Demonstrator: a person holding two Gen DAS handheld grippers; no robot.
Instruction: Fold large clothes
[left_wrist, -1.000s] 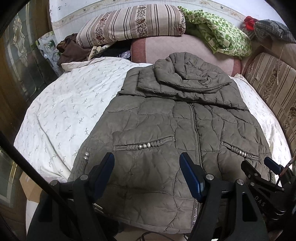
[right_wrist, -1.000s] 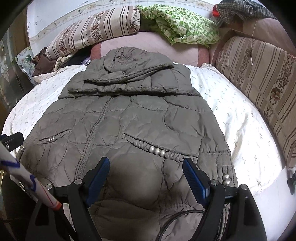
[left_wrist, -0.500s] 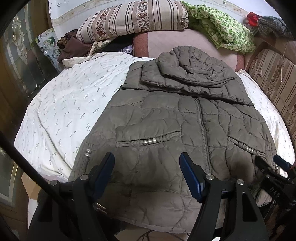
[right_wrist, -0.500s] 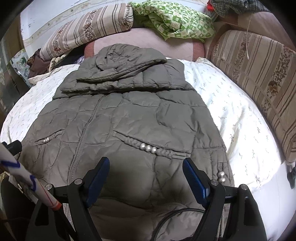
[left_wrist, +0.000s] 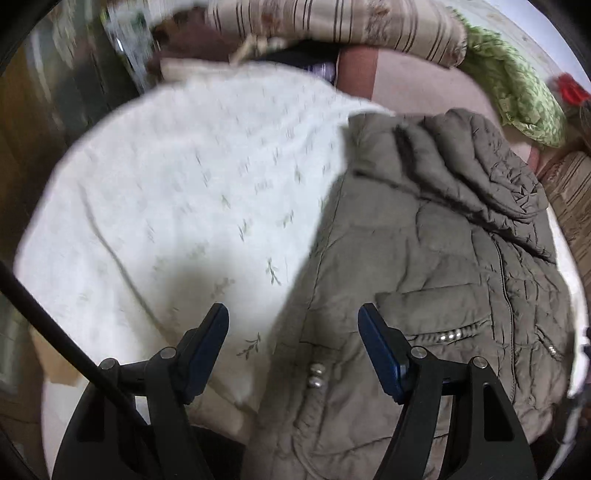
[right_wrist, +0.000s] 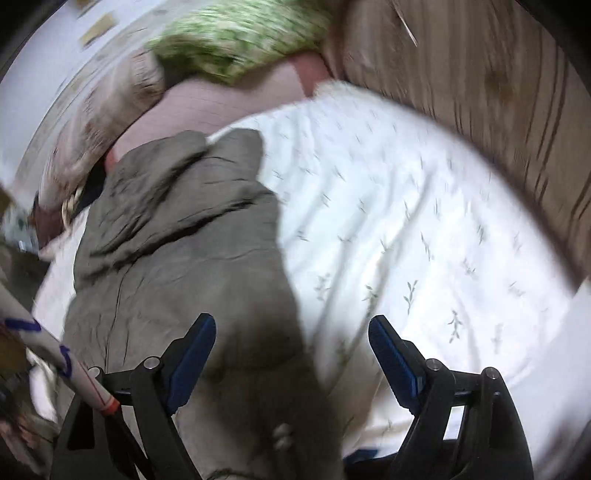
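So the olive quilted hooded jacket (left_wrist: 436, 266) is laid out flat on the bed, front side up, zipper (left_wrist: 508, 295) closed, hood (left_wrist: 476, 162) folded down toward the pillows. It's spread over a white bedsheet with a little leaf print (left_wrist: 192, 206).

The left tool (left_wrist: 293, 345) is held wide apart, nothing gripped, blue pads either side of the jacket's left bottom edge, right above the two silver snaps (left_wrist: 316, 374). The beaded pocket trim (left_wrist: 448, 335) is seen just to the right of it.

The right tool (right_wrist: 291, 358) is spread wide too, nothing caught between the fingers, positioned over the jacket's right bottom edge where fabric meets sheet. That view is pretty motion-blurred, so finer detail can't be made out.

At the head of the bed a striped pillow (left_wrist: 332, 26) and a green patterned blanket (left_wrist: 517, 96) are piled up, and a striped cushion (right_wrist: 498, 122) is seen along the right side.
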